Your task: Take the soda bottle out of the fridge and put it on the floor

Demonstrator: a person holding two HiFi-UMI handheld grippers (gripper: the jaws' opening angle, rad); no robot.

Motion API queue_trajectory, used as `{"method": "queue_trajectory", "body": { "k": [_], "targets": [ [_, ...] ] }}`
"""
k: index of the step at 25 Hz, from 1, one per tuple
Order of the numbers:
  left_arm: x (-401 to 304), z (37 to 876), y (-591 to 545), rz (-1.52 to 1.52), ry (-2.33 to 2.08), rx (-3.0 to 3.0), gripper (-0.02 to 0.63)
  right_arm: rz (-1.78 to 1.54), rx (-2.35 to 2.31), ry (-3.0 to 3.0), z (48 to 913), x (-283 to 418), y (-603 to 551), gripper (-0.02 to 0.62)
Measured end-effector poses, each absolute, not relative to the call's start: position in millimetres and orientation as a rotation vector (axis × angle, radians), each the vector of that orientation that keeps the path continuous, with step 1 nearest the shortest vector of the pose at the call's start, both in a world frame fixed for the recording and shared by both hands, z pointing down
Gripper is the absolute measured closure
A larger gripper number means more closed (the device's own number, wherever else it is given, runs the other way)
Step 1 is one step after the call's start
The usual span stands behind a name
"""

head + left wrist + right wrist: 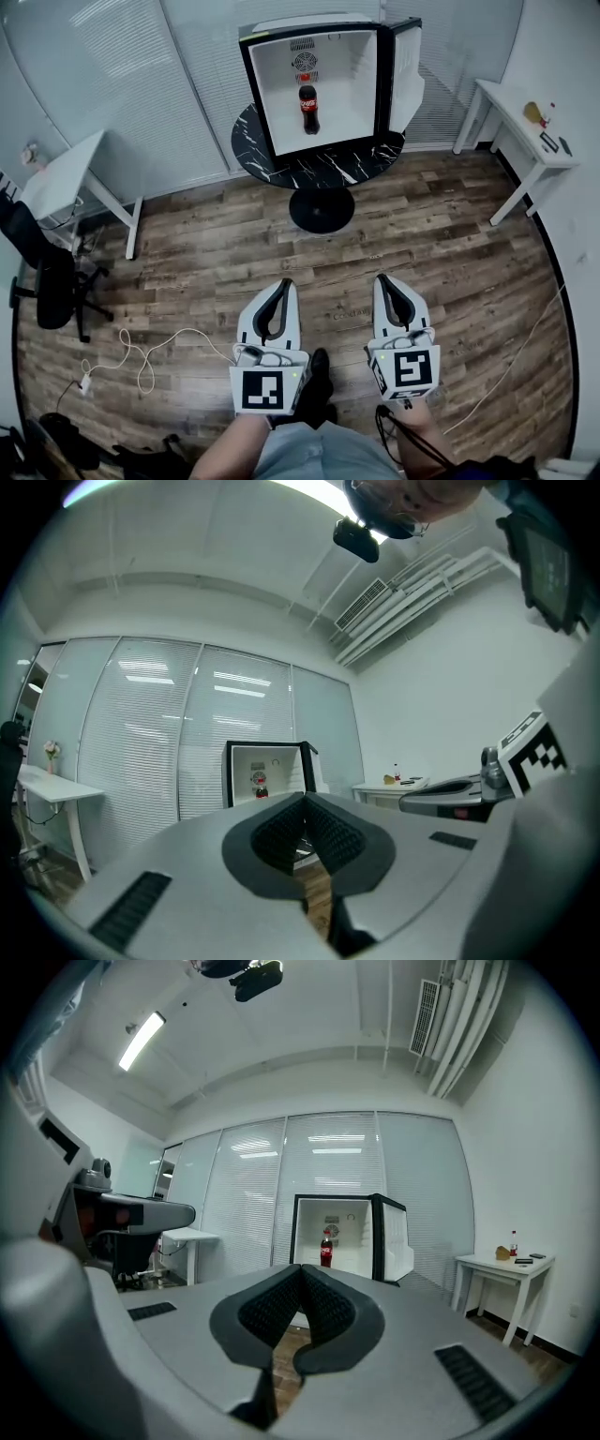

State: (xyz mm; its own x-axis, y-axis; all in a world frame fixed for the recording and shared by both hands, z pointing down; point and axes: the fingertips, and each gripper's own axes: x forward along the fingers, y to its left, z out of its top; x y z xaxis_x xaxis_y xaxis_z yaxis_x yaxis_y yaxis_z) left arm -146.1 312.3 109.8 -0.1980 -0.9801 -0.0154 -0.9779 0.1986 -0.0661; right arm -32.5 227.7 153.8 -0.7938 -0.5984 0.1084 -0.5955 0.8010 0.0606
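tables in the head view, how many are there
3: a white desk at the left, a round black marble table under the fridge, and a white table at the right. Others may be out of frame.

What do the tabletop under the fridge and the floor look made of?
Round tabletop: glossy black with white veins, so marble or a marble-look laminate. Floor: matte planks with brown wood grain and visible seams; real wood or vinyl, can't tell.

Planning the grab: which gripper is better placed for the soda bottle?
Left, marginally: the soda bottle stands more in line with the left gripper; the fridge door hangs open toward the right gripper. Both shut, far off.
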Motion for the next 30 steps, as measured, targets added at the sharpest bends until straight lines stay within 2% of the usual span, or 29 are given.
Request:
{"method": "queue_trajectory", "body": {
  "k": [14,30],
  "targets": [
    [-269,67,179,0.034,2.317,-1.902,0.589,-0.182,0.926,-2.891,112,-161,99,0.581],
    [-281,97,76,0.01,2.304,-1.97,0.589,-0.22,1.011,-2.921,100,-172,-5,0.581]
  ]
}}
